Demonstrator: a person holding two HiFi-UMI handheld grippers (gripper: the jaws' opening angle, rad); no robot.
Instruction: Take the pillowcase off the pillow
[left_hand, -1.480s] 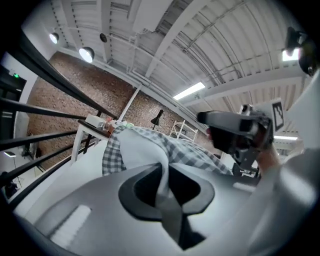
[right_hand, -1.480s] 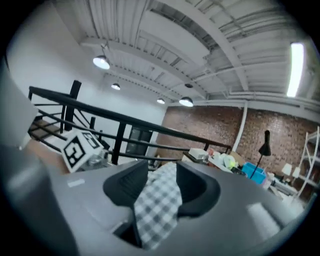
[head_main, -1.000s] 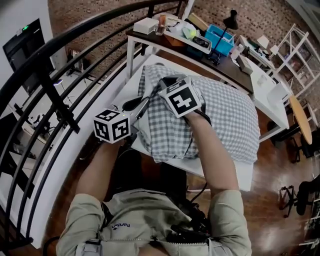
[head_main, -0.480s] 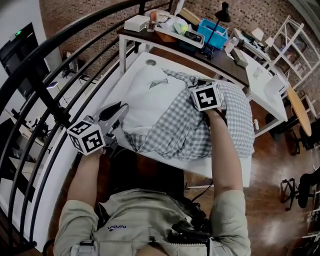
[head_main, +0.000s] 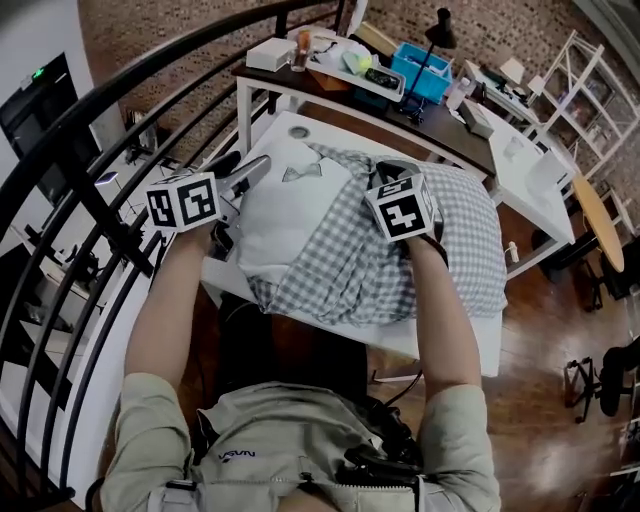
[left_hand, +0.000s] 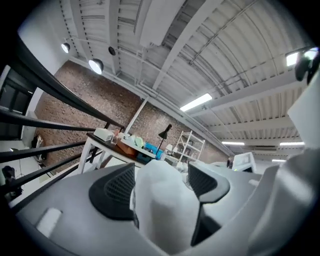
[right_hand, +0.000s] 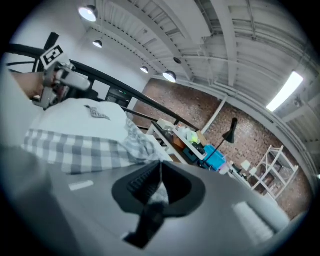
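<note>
– Left gripper first: what is it doing?
– Its jaws are opening and stand spread wide. A white corner of the pillow bulges between the pads, but they aren't pinching it.
– And the count?
– Two grippers, one pillow and one checked pillowcase, all on one white table. Beyond it is one cluttered desk with one black lamp and one blue bin.
– The right gripper?
– Its jaws are nearly together and just starting to part. A fold of the checked cloth is pinched between them, over the middle of the pillow.
– What has changed?
– A second ago the pillowcase covered the whole pillow. Now the far left part is bare, and the case is bunched across the middle and right. Half a second ago the left gripper sat lower, off the table's near left corner, with its jaws almost shut. Now it's up against the pillow's left side. The right one has hardly moved.
– Room to move?
– It's tight on the left. The pillow's bare edge lies close to the table's left edge, and the black railing runs just beyond the left gripper. The case's bunched hem hangs over the near edge toward the person. Right of the table the wooden floor is open, and the desk closes off the far side.
</note>
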